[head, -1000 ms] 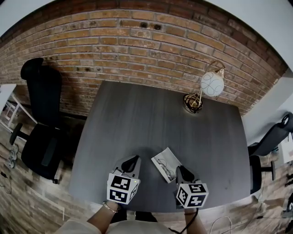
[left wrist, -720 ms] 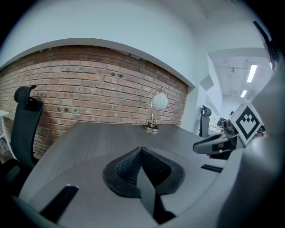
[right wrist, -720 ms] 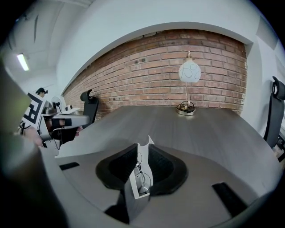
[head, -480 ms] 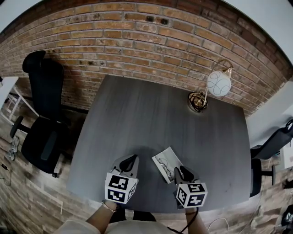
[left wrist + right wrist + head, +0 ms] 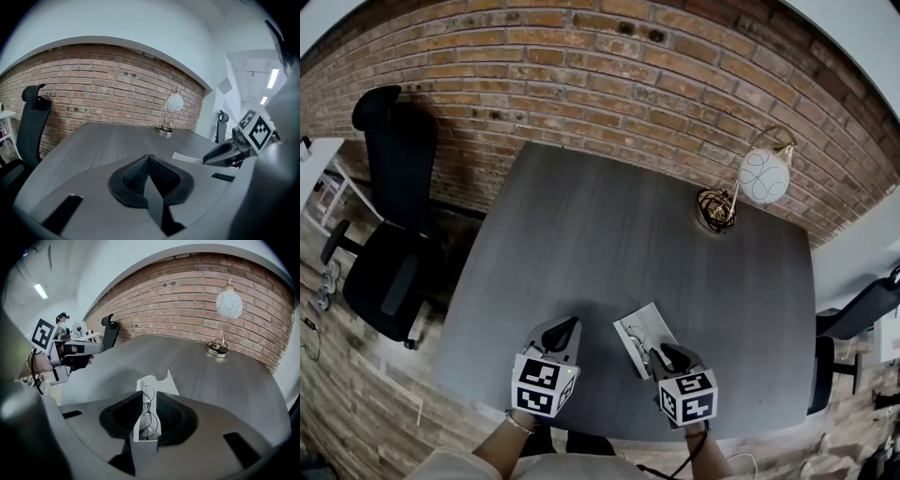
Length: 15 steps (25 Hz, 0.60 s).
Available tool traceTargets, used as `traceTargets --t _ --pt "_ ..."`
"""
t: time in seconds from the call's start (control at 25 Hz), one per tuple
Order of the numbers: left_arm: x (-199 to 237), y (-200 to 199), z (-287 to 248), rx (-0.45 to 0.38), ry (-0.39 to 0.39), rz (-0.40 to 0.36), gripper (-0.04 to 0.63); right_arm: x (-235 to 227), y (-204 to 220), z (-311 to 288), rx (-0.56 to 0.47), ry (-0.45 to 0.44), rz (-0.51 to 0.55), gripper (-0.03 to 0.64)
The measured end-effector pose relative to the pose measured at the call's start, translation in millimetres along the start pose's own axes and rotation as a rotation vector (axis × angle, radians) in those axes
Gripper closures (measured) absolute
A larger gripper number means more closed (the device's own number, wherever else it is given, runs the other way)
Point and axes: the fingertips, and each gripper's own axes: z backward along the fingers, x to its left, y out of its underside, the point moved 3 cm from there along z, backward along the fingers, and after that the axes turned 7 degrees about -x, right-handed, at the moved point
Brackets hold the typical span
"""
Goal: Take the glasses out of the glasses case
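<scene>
Black ribbed pads of the right gripper (image 5: 149,401) stand narrow, one on each side of the near end of the pale glasses case (image 5: 161,383), and appear to press its walls. The open case lies flat on the grey desk (image 5: 609,225), near the front edge, with the thin wire glasses (image 5: 148,414) still lying inside, in line with the gap between the jaws. The left gripper (image 5: 149,161) hangs just left of the case, apart from it, its jaws together on nothing. With no second hold steadying the case, a pull could drag case and glasses together across the smooth desk. The fine frame could also bend if the jaws close on a lens rim. A lamp (image 5: 741,192) stands well clear at the far side.
</scene>
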Motion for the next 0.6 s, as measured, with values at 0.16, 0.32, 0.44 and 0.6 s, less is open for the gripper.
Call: traceTargets --t 0.16,0.32,0.44,0.6 --pt "2.9 4.6 -0.4 0.008 -0.015 0.011 0.578 0.3 6.5 -7.4 0.040 -0.032 0.024 0.514" --pt "4.4 9.8 -1.0 0.014 -0.027 0.022 0.578 1.6 13.2 -14.4 0.070 -0.061 0.040 0.514" --pt "6.1 14.8 0.2 0.022 -0.032 0.030 0.578 3.2 18.4 -19.5 0.098 -0.077 0.061 0.515" --pt "8.5 20.4 1.7 0.029 -0.039 0.037 0.578 2.3 22.4 -24.7 0.131 -0.095 0.084 0.514"
